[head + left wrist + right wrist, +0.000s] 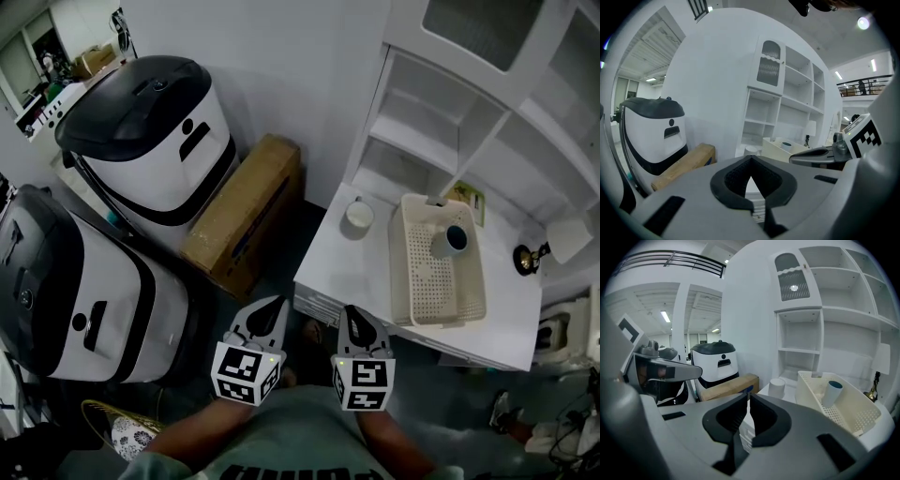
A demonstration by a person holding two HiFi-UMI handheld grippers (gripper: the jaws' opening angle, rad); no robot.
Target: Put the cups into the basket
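On the bench (330,270) the white cup (359,215) looks light and breakable; pinch its rim. Left gripper (278,302) and right gripper (352,310) are closed, empty.

Ahead of our right hand-held gripper (352,311) we see a white cup (359,215) on a white worktop (342,272) and a cream, hole-dotted basket (441,295) with a pale grey, dark-lined second cup (450,240); beyond our left hand-held gripper (278,302), a brown box (248,216)

A cream perforated basket (433,292) sits on the white table (342,267). One cup (450,241) (dark inside) leans within it, and a white cup (359,215) stands upright just to its left.
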